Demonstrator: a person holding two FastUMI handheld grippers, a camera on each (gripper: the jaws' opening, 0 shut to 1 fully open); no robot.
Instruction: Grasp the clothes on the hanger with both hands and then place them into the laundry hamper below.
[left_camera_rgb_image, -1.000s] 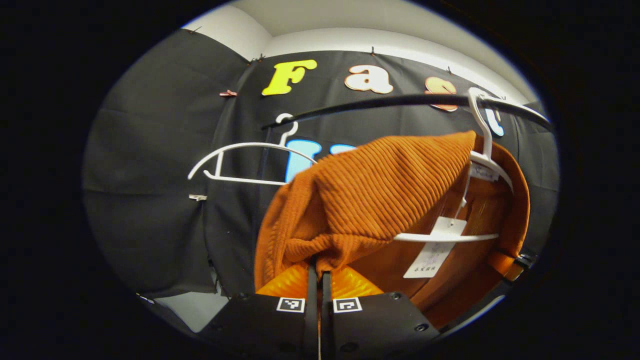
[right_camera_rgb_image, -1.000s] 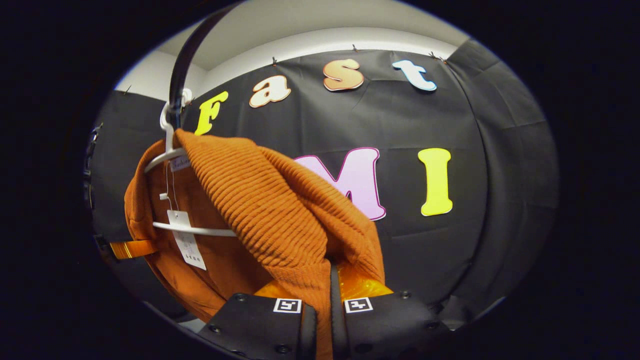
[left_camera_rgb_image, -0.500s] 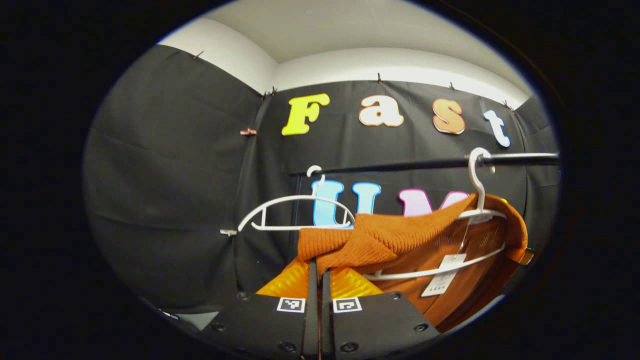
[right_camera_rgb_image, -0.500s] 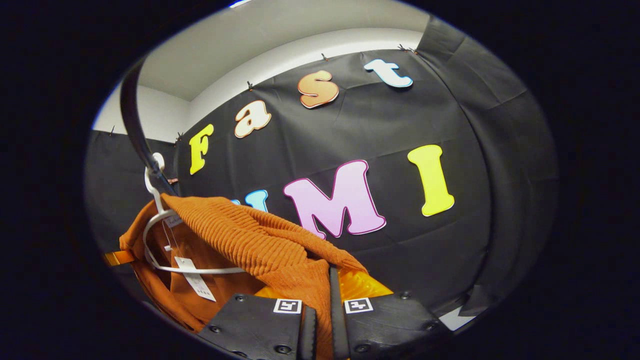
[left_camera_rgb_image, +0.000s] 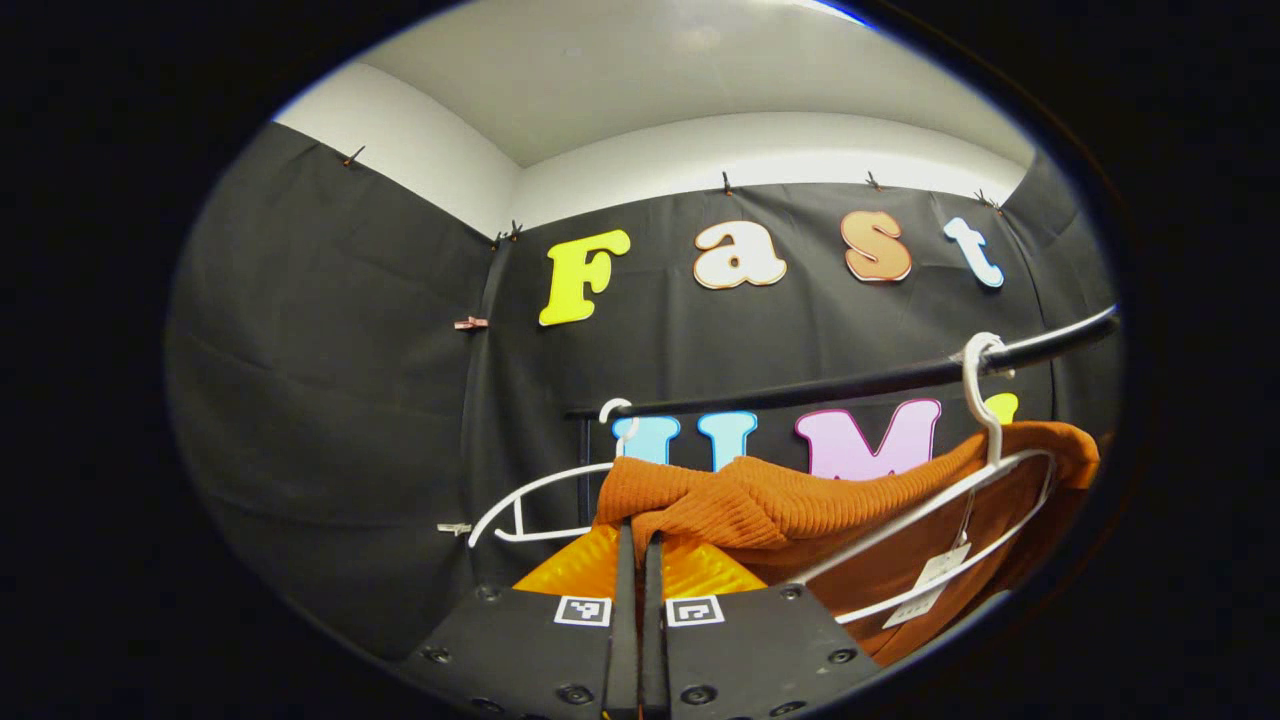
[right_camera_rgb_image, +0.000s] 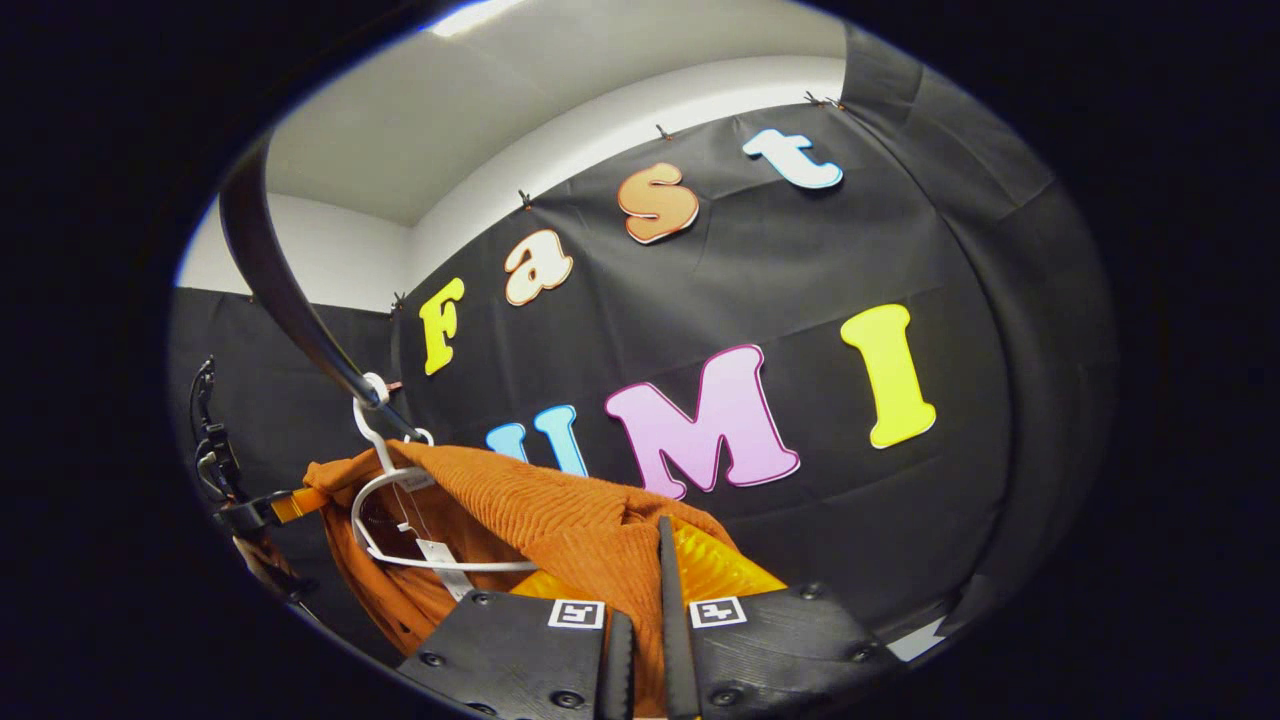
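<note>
Both tongs are clamped on the sweater and it's coming away — compared w/ a sec ago the orange knit sweater (left_camera_rgb_image: 800, 500) has dropped low in both views and flattened out, where before it rose as a tall hump in front of the cameras; the rail (left_camera_rgb_image: 850, 380) now sits above it, so the pull looks outward and up. Left tongs (left_camera_rgb_image: 640, 545) pressed together, pinching a bunched fold of knit right at the tips; right tongs (right_camera_rgb_image: 645, 560) likewise closed w/ fabric running down between the fingers. In the left gripper view the white hanger (left_camera_rgb_image: 950, 500) is tilted hard, one arm bare and showing in front of the cloth, hook hanging on the rail near its right end — judging by that, the left shoulder is off and the right shoulder is draped over the far arm, so the garment's only half freed. Hang tag (left_camera_rgb_image: 930, 585) dangles under the hanger bar. In the right gripper view the sweater (right_camera_rgb_image: 540, 510) stretches from the tongs back to the hanger (right_camera_rgb_image: 400, 500), taut-ish, ribs running diagonally, no sag. A 2nd, bare hanger (left_camera_rgb_image: 530, 500) hangs further left on the rail. Sweater itself: thick ribbed knit, rust orange, soft, folds easily. Hamper's somewhere below, can't see it. Next bit, I'd guess: slip the last shoulder off w/out dragging the hanger off the rail
</note>
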